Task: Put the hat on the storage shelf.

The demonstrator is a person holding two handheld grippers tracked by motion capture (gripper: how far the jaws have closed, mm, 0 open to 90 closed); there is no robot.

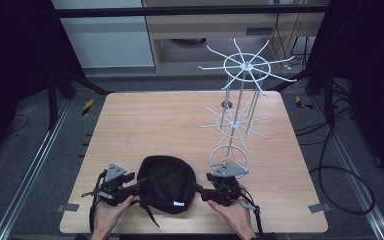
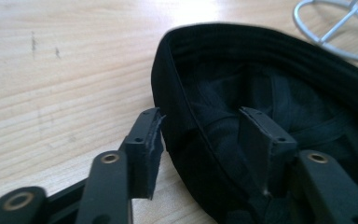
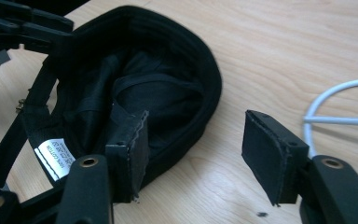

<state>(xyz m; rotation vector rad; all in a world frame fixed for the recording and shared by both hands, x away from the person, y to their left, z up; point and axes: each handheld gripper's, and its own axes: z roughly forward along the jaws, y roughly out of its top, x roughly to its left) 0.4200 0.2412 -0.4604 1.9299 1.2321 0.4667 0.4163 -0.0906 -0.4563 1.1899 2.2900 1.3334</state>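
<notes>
A black cap point(image 1: 167, 182) lies upside down on the wooden table point(image 1: 155, 125) near the front edge. My left gripper point(image 1: 139, 184) meets its left side and my right gripper point(image 1: 196, 189) its right side. In the left gripper view the cap point(image 2: 242, 51) has its rim between the open jaws of my left gripper point(image 2: 203, 140), one jaw outside and one inside. In the right gripper view my right gripper point(image 3: 198, 149) is also open, one jaw over the cap point(image 3: 168, 93) interior and the other above bare table. A white label point(image 3: 56, 156) shows inside the cap.
A tall white wire rack point(image 1: 235, 123) with two tiers of spokes stands on the table's right half, its base ring just behind my right gripper. Part of that ring shows in the left gripper view point(image 2: 335, 27) and the right gripper view point(image 3: 345, 120). Black straps trail from the cap.
</notes>
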